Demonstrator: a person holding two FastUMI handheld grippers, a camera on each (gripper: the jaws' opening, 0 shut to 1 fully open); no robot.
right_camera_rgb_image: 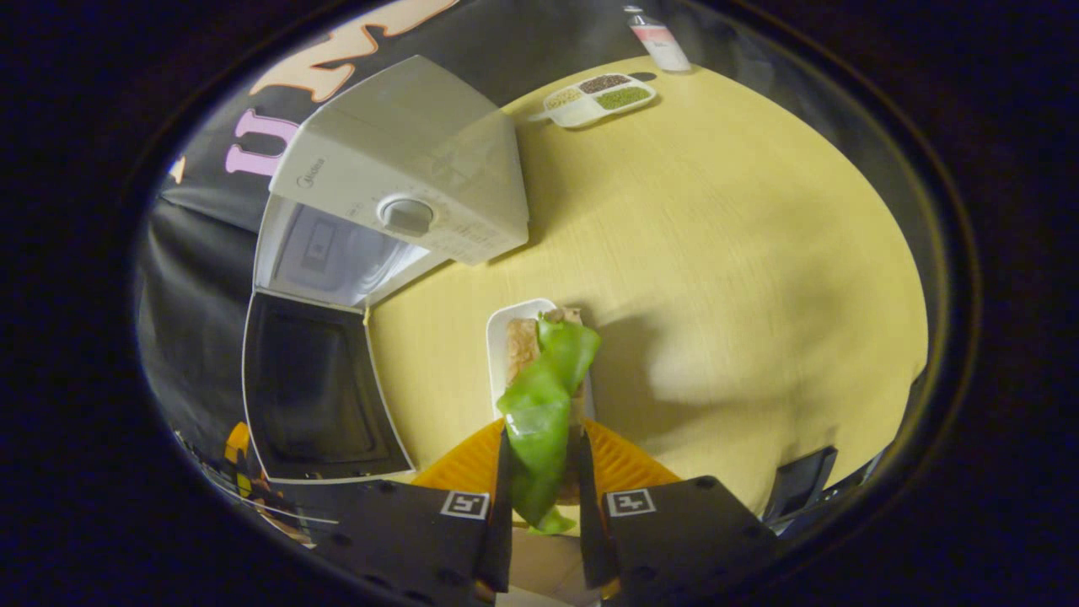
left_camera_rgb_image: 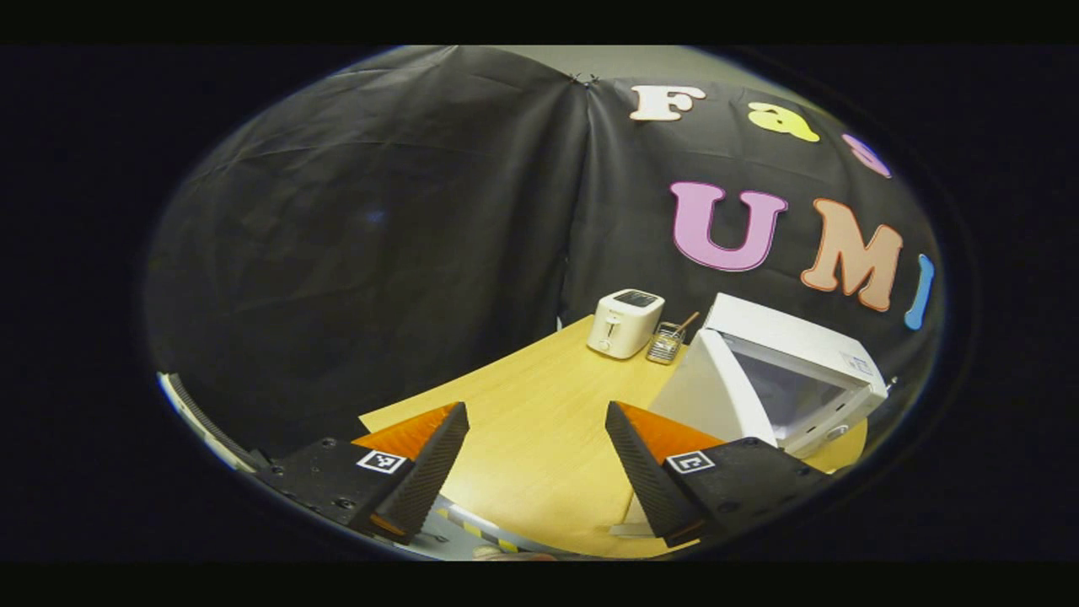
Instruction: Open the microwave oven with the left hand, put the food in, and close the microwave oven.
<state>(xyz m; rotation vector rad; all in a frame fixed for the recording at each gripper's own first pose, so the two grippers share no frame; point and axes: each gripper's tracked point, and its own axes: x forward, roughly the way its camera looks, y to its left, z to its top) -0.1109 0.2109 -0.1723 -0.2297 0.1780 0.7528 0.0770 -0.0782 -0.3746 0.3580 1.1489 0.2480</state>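
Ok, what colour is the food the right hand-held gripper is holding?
Bright green, a leafy piece on a white tray; the right gripper view shows it best.

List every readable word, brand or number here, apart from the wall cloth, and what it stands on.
None reads clearly.
Small logo on the white microwave oven: too blurred to read.
Markings round its grey dial: too small.
Label on the white bottle: too small.
Square markers on the right tongs: patterns, no words.

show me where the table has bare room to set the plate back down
Widest bare wood lies right of the white plate of food, short of the divided dish. Another patch sits before the white toaster. It is crowded by the white microwave and its open door.
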